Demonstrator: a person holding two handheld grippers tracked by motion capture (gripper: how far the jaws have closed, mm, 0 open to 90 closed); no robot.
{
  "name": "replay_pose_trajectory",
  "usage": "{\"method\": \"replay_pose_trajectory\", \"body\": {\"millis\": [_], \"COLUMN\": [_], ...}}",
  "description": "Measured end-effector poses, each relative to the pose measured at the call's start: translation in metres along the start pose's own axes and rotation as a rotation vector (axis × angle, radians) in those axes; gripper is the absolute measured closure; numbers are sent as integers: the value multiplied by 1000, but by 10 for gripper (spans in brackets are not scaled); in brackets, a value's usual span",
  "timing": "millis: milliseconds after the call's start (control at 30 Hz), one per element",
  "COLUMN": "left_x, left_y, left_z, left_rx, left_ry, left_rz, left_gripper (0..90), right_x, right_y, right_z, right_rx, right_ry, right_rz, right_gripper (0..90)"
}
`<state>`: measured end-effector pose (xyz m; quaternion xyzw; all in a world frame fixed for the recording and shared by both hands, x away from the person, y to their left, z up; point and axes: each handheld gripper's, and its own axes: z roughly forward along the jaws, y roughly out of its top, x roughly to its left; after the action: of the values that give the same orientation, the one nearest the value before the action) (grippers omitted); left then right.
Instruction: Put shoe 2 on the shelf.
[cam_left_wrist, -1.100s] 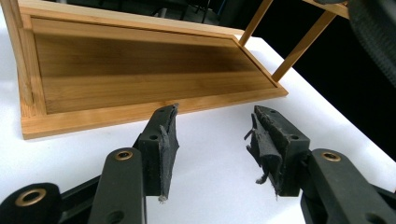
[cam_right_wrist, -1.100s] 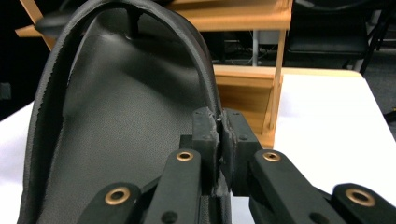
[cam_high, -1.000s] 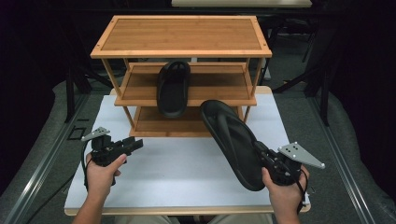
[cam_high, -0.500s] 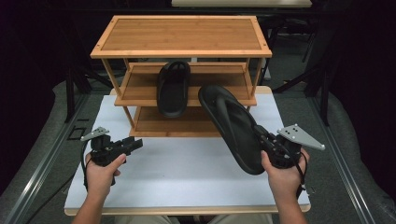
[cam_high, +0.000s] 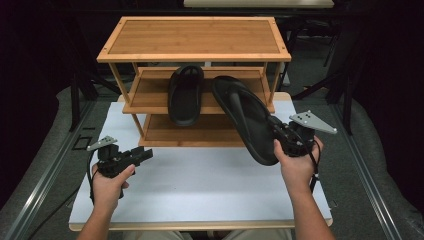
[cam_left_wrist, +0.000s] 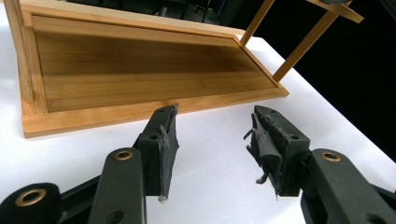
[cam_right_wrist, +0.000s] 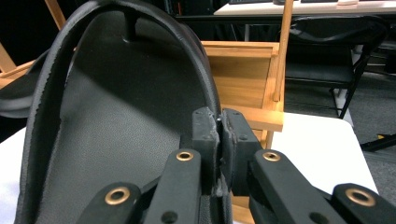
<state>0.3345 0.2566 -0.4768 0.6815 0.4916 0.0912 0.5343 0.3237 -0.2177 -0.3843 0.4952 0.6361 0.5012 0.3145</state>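
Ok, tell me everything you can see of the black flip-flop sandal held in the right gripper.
The black flip-flop sandal looks like matte, finely textured rubber or foam, with a Y-shaped thong strap and toe post. The right gripper is shut on its raised rim near the heel end, at the sandal's right edge in the right gripper view. It is held off the white table, footbed facing up, toe pointing toward the middle shelf of the wooden shoe rack, beside the other black sandal lying there.

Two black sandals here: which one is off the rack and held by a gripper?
The right-hand sandal, clamped by its edge in the right gripper and tilted in the air before the rack. The other sandal lies flat on the middle shelf, untouched.
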Motion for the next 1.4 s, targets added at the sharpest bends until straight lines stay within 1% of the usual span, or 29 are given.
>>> {"method": "replay_pose_trajectory", "body": {"millis": [100,133,267,333,400,733,900,1033,1100,1200,1233,1267,1400], "left_x": [1,1,1,1,2,3,4,4,4,4,5,5,5], "left_y": [0,0,0,0,-1,-2,-2,-2,-2,-2,-1,-2,-2], "left_z": [0,0,0,1,2,3,3,3,3,2,2,2,3], "left_rx": [1,0,3,2,5,7,8,9,8,7,7,6,6], "left_ry": [0,-1,-1,-4,-4,-2,-5,-4,-5,-5,-4,-5,-6], "left_rz": [4,4,3,-5,-5,-11,-11,-9,-11,-12,-12,-13,-12], "left_gripper": [506,506,506,506,506,506,506,506,506,506,506,506,506], "right_x": [-1,-1,0,0,-1,-3,-3,-2,-2,0,0,0,1], "right_y": [4,4,8,10,14,25,30,34,34,33,33,33,33], "right_z": [8,8,19,24,30,45,55,64,66,72,72,74,77], "right_rx": [8,8,17,14,13,10,6,15,20,29,29,36,45], "right_ry": [2,2,2,-4,-5,-4,-16,-27,-30,-53,-53,-63,-81], "right_rz": [6,6,-4,-14,-12,0,9,25,26,23,23,29,23], "right_gripper": [844,844,843,844,844,843,843,842,842,841,841,840,838]}}
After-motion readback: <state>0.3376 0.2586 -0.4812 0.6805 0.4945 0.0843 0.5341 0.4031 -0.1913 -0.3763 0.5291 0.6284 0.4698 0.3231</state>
